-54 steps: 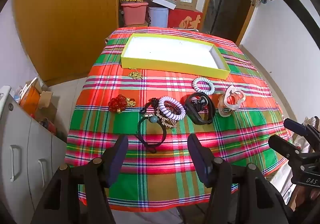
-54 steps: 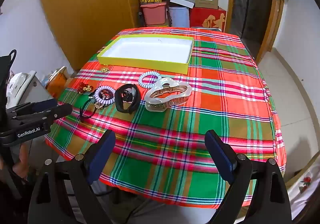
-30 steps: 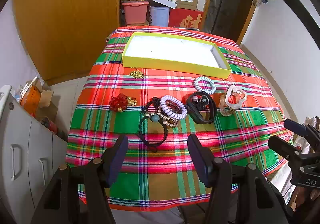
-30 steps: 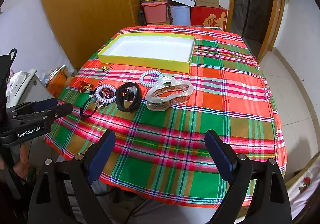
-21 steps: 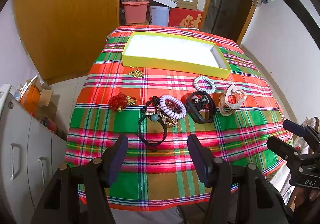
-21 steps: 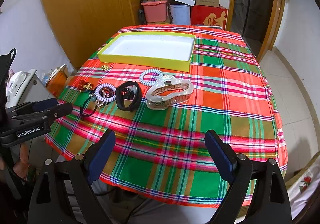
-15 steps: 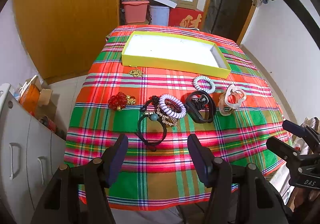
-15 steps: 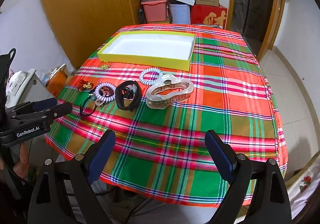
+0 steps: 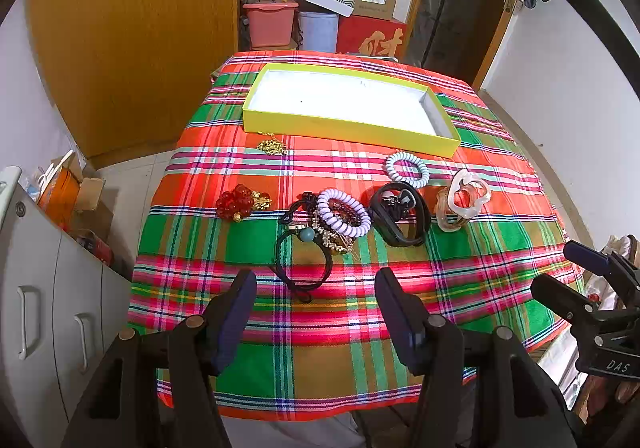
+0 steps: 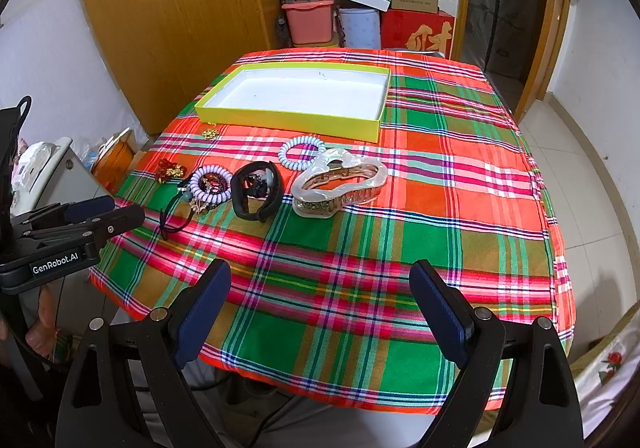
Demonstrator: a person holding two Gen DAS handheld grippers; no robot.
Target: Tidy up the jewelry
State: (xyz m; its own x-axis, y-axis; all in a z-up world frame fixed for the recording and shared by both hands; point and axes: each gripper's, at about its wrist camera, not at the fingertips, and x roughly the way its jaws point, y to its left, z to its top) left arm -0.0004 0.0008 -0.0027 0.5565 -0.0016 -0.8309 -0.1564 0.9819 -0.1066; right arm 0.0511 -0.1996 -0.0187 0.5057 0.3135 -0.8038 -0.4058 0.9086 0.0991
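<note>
A yellow tray (image 9: 348, 126) (image 10: 288, 116) with a white floor stands empty at the far side of the plaid table. In front of it lie a gold chain (image 9: 272, 146), a red bead piece (image 9: 236, 202), a purple coil tie (image 9: 344, 212) on a pile of beads, a black elastic (image 9: 304, 264), a black band (image 9: 400, 214) (image 10: 256, 190), a white coil tie (image 9: 407, 169) (image 10: 302, 152) and a clear hair claw (image 9: 460, 200) (image 10: 340, 188). My left gripper (image 9: 314, 316) is open over the table's near edge, before the elastic. My right gripper (image 10: 320, 308) is open above the near edge, empty.
The table wears a red and green plaid cloth (image 10: 400, 232). A wooden wardrobe (image 9: 132, 28) stands at the back left. Boxes and bins (image 9: 320, 20) are stacked behind the table. A grey cabinet (image 9: 40, 288) is at the left. A doorway (image 10: 512, 8) is at the back right.
Both views have crept slightly closer to the table. Nothing on the table has moved and both grippers stay open.
</note>
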